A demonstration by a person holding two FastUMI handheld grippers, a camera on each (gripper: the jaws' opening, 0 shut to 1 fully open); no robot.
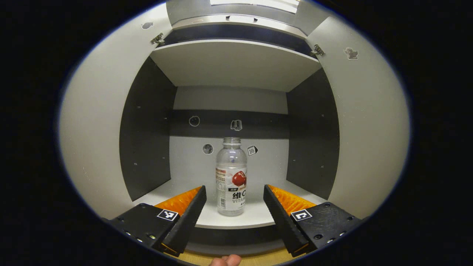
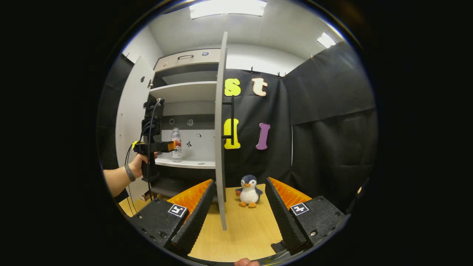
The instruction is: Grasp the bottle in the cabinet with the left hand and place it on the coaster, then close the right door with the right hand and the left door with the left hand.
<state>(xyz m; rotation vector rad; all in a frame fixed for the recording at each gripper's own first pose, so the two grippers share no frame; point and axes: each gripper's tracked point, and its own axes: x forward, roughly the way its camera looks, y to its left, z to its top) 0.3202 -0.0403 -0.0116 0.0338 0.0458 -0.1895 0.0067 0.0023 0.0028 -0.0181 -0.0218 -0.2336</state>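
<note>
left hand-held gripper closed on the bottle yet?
No, the left hand-held gripper is open, its fingers either side of the upright bottle with gaps showing.

Cabinet, bottle and tabletop: materials and finishes.
The bottle (image 1: 231,177) is clear glossy plastic with a printed paper-like label; the cabinet (image 1: 236,62) has smooth matt boards and small metal hinges (image 1: 158,39); the table (image 2: 244,225) shows pale wood grain; the penguin toy (image 2: 249,191) is soft plush.

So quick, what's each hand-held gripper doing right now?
Left hand-held gripper: open, empty, bottle ahead between its fingers, ungrasped.
Right hand-held gripper: open, empty.
</note>
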